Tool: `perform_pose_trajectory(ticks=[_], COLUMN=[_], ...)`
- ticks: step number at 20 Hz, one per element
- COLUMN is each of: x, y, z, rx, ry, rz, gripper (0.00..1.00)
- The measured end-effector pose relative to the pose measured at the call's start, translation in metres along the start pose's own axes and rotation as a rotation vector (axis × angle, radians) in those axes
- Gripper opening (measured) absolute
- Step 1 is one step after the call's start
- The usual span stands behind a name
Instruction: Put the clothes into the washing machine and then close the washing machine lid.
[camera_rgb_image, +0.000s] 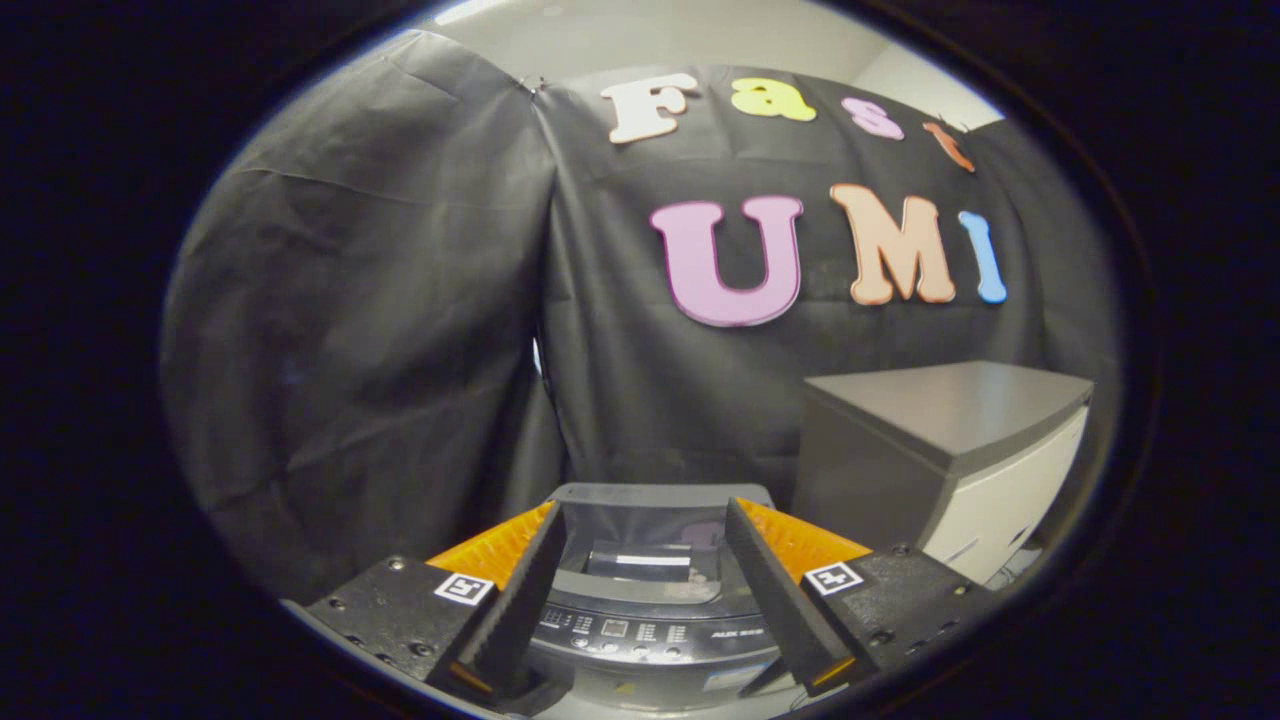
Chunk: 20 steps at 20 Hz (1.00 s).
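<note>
A dark grey top-loading washing machine (655, 610) stands just ahead of my fingers, low in the gripper view. Its lid (660, 530) with a dark window lies flat and looks shut; the control panel (640, 632) runs along the near side. My gripper (645, 520) hovers above the machine's front, open, with nothing between its fingers. The two fingers frame the lid between them. No clothes appear in this view.
A grey and white cabinet (950, 450) stands to the right of the washing machine, taller than it. Black cloth (380, 330) hangs close behind and to the left of the machine, forming the booth's wall.
</note>
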<state>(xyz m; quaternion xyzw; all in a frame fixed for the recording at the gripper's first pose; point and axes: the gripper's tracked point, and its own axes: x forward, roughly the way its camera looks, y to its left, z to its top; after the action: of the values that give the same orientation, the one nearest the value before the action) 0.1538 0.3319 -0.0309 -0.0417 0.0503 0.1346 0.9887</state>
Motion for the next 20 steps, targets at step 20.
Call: perform_pose_trajectory(ticks=[20], x=[-0.168], y=[-0.076], z=[0.059], rx=[-0.081], ry=[-0.244], rz=[-0.017], gripper=[0.97])
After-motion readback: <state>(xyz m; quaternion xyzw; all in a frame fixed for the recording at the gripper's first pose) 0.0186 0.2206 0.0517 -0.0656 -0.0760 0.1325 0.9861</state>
